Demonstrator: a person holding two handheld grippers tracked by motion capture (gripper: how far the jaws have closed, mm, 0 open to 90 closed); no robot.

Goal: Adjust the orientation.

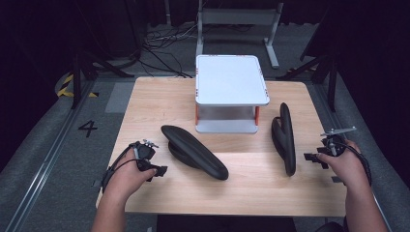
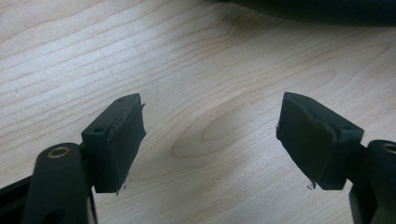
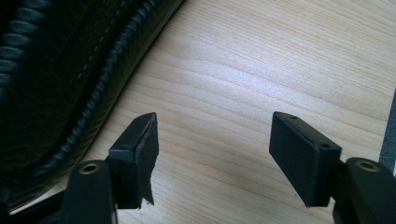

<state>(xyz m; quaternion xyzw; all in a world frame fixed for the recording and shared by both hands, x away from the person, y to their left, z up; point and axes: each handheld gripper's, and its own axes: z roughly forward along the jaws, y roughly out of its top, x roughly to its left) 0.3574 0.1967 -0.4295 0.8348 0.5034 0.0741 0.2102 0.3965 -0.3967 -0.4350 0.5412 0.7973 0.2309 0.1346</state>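
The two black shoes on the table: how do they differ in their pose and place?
The left shoe lies on its side at a slant, its sole facing us; the right shoe stands on its edge, almost straight along the table. The left shoe lies near the left gripper, the right shoe near the right gripper. Both are black, and neither is held.

1. A lab or test studio is suggested, not a home.
2. A plain wooden table (image 1: 270, 193) is set on grey carpeted floor (image 1: 38, 145), with dark surroundings at left and right.
3. Black stand legs (image 1: 82, 72) are seen at far left and far right.
4. Loose cables (image 1: 164, 43) are strewn on the floor beyond the table.
5. A station number "4" (image 1: 88, 128) is marked on the floor at left, near yellow-black hazard tape (image 1: 65, 84).
6. A metal frame (image 1: 237, 19) is placed at the far side.
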